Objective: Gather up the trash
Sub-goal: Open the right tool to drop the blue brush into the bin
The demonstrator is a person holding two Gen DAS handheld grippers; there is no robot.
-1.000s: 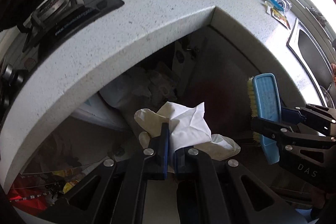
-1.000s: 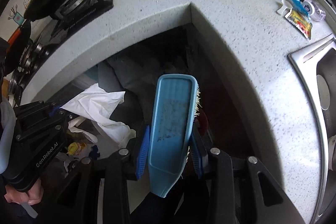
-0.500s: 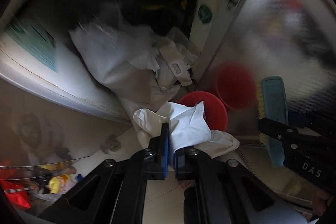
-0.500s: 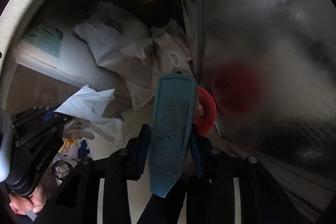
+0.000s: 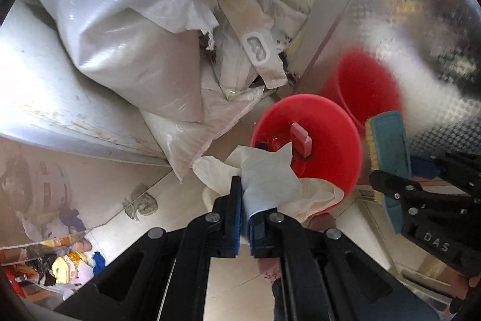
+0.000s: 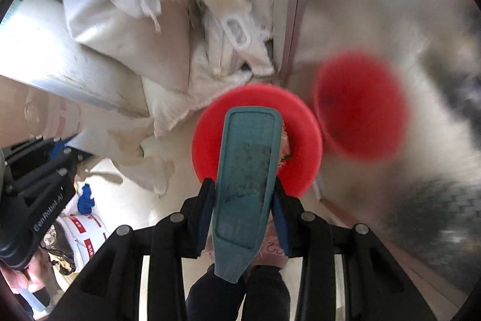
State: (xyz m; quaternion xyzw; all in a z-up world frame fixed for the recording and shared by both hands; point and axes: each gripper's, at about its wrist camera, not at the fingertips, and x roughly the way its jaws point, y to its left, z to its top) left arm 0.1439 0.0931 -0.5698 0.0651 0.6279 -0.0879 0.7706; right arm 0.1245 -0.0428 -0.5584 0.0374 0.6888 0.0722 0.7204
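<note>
My left gripper (image 5: pixel 246 197) is shut on a crumpled white tissue with a cream glove (image 5: pixel 270 179), held just above the near rim of a red bin (image 5: pixel 330 137) on the floor. A pink block lies inside the bin. My right gripper (image 6: pixel 244 194) is shut on a blue scrub brush (image 6: pixel 246 167), held over the same red bin (image 6: pixel 303 146). The brush (image 5: pixel 390 152) and the right gripper also show at the right of the left wrist view. The left gripper body (image 6: pixel 33 188) shows at the left of the right wrist view.
Large white woven sacks (image 5: pixel 126 41) and crumpled bags (image 5: pixel 255 29) fill the open cabinet behind the bin. A shiny metal door (image 5: pixel 421 20) to the right mirrors the bin. Tiled floor (image 5: pixel 120 200) lies below, with coloured litter (image 5: pixel 69 263) at lower left.
Both grippers have dropped from counter height to floor level under the counter and moved closer to the red bin. Both still hold their objects.
</note>
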